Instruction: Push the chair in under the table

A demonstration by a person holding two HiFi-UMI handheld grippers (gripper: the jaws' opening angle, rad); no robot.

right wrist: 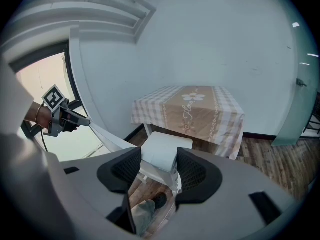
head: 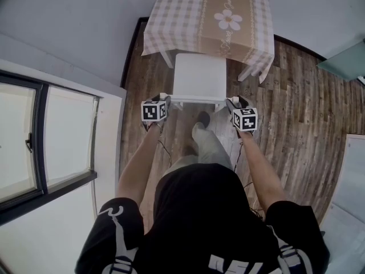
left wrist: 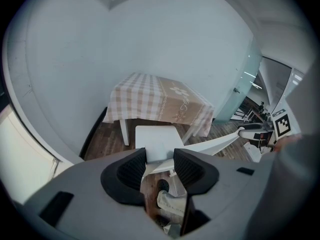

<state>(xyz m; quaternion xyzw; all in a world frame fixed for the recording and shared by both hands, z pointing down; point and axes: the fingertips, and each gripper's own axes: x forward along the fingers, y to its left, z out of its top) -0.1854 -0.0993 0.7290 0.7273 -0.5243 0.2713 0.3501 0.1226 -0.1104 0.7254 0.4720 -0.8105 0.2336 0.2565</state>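
Chair (head: 199,76): white, standing on the wood plank floor (head: 296,96) on the near side of the counter (head: 169,58). It faces the counter squarely. The far edge of the seat meets the hanging hem of the tablecloth (head: 177,16), between the counter's two near legs. Most of the seat is out in the open. The back rail is on the person's side.

Left gripper (head: 165,100): at the left end of the back rail, angled forward and down. In the left gripper view its fingers (left wrist: 132,171) are spread, with the corner of the chair back between them. The upright lies against the inner finger, and floor shows in the gap beside the other. No pinch observed.

Right gripper (head: 234,103): at the right end of the same rail, in a like posture. In the right gripper view its fingers (right wrist: 125,169) are spread wide around the opposite corner. The upright sits close to one finger, with an open gap on the other side.

Tablecloth: beige check with a brown centre panel bearing a white flower. It covers the whole top.

Surroundings: the counter stands against a pale wall (head: 74,16) with a dark skirting. The person's shoe (head: 203,119) is on the floor just behind the chair. A dark-framed window (head: 40,136) is on the left, and a glass panel (head: 345,61) on the far right.
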